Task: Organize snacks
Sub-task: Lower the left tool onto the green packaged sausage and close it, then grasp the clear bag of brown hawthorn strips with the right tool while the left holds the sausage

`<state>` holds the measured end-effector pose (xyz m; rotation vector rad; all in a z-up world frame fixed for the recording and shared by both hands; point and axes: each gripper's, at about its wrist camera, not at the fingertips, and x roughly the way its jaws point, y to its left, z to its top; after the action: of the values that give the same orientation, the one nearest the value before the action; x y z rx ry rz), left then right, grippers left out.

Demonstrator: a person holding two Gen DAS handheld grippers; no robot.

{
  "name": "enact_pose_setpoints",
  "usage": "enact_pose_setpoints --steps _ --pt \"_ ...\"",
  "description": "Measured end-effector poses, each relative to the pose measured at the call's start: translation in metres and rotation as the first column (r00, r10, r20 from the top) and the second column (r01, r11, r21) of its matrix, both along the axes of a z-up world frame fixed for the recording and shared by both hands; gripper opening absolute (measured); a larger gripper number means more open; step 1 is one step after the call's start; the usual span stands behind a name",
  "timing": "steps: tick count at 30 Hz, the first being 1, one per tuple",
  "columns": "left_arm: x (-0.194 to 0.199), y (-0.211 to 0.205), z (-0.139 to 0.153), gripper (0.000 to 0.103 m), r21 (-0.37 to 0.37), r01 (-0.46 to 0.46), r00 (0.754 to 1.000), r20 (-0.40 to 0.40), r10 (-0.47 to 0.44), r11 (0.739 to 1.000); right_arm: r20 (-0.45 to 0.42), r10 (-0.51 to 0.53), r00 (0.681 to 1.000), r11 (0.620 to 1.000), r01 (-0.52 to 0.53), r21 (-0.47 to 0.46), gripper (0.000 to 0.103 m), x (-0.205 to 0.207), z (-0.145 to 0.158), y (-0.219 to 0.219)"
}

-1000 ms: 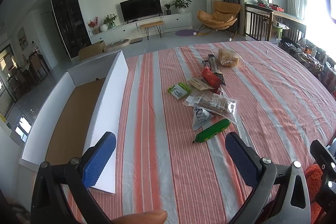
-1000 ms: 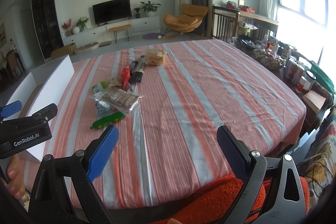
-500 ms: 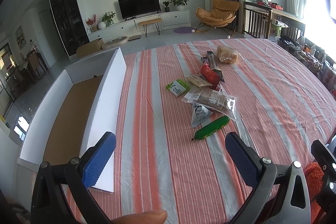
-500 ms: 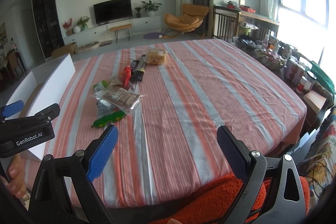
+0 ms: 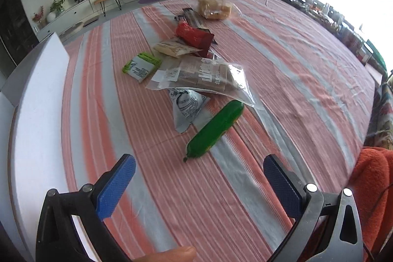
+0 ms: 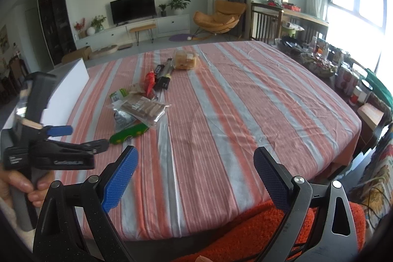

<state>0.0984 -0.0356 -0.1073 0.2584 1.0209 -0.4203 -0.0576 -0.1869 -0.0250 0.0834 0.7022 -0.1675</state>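
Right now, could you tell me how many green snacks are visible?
2: a green sausage nearest the camera, a green-and-white packet beyond it, leftward; more may be hidden.

Print on snack packets (image 5: 203, 75) blurred, unreadable; lettering on left tool (image 6: 61, 161) too smeared to read.

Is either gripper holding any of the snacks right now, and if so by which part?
Nothing is held. The left gripper is open above the cloth, just short of the green sausage. The right gripper is open too, with nothing between its fingers.
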Motion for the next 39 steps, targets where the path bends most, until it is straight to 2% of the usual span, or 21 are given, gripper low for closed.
enact_pose_setpoints --steps 2,5,8,11,14,17,18,19,20,21,23,25,28,31,34,36,39 --pt "0.017 -0.015 -0.018 0.103 0.051 0.006 1.0 -0.019 -0.005 0.999 0.001 0.003 1.0 1.0 -0.003 -0.005 0.096 -0.001 0.001 -0.001" --pt "0.031 -0.027 -0.041 0.103 0.081 0.007 0.998 -0.061 -0.002 0.997 0.0 -0.007 1.0 1.0 0.007 -0.009 0.096 -0.003 0.001 -0.005" --pt "0.037 -0.026 -0.047 0.103 0.036 -0.009 0.996 -0.093 0.012 0.999 -0.01 -0.022 1.0 1.0 0.022 -0.002 0.096 -0.004 -0.003 -0.011" --pt "0.043 -0.024 -0.049 0.103 0.022 -0.027 0.996 -0.084 0.029 0.999 -0.025 -0.029 0.999 0.999 0.03 0.021 0.096 0.0 -0.007 -0.017" --pt "0.044 -0.024 -0.05 0.103 0.018 -0.015 0.998 -0.068 0.016 1.0 -0.031 -0.019 0.999 0.999 0.02 0.035 0.096 0.003 -0.01 -0.017" --pt "0.046 -0.026 -0.048 0.1 0.031 -0.008 0.995 -0.094 0.011 0.999 -0.03 -0.002 1.0 0.999 0.003 0.033 0.096 0.004 -0.011 -0.014" --pt "0.043 -0.026 -0.045 0.086 0.024 0.009 0.997 -0.082 -0.007 1.0 -0.031 0.003 1.0 0.999 -0.002 0.032 0.096 0.004 -0.011 -0.014" --pt "0.04 -0.028 -0.041 0.061 0.02 0.03 0.998 -0.058 -0.029 0.999 -0.033 0.009 0.999 0.999 -0.008 0.032 0.096 0.004 -0.011 -0.014" --pt "0.037 -0.031 -0.039 0.051 0.021 0.049 0.998 -0.051 -0.048 0.999 -0.035 0.014 0.999 0.999 -0.013 0.032 0.096 0.005 -0.011 -0.014" --pt "0.033 -0.033 -0.037 0.035 0.036 0.055 0.998 -0.035 -0.054 0.998 -0.038 0.021 0.999 0.999 -0.019 0.035 0.096 0.006 -0.01 -0.016" --pt "0.023 -0.031 -0.035 0.028 0.045 0.083 0.997 -0.011 -0.083 0.996 -0.052 0.061 0.997 0.997 -0.058 0.057 0.096 0.014 -0.006 -0.022" --pt "0.013 -0.02 -0.034 0.023 0.003 0.09 0.996 -0.026 -0.09 0.996 -0.082 0.147 0.986 0.986 -0.14 0.092 0.096 0.031 0.002 -0.03" --pt "0.001 0.012 -0.032 0.023 -0.07 0.035 0.998 -0.059 -0.039 0.997 -0.187 0.328 0.926 0.94 -0.301 0.16 0.096 0.074 0.012 -0.038" --pt "-0.007 0.041 -0.031 0.023 -0.091 -0.032 0.997 -0.073 0.025 0.995 -0.248 0.499 0.831 0.864 -0.454 0.218 0.096 0.132 0.009 -0.034" --pt "-0.015 0.063 -0.032 0.023 -0.097 -0.079 0.994 -0.088 0.07 0.992 -0.332 0.6 0.728 0.8 -0.553 0.232 0.096 0.196 -0.017 -0.013" --pt "-0.018 0.071 -0.033 0.023 -0.112 -0.081 0.992 -0.102 0.07 0.99 -0.387 0.643 0.661 0.759 -0.618 0.205 0.096 0.23 -0.041 0.011" --pt "-0.02 0.077 -0.034 0.023 -0.117 -0.073 0.991 -0.116 0.059 0.99 -0.459 0.668 0.586 0.715 -0.677 0.175 0.096 0.264 -0.075 0.047"
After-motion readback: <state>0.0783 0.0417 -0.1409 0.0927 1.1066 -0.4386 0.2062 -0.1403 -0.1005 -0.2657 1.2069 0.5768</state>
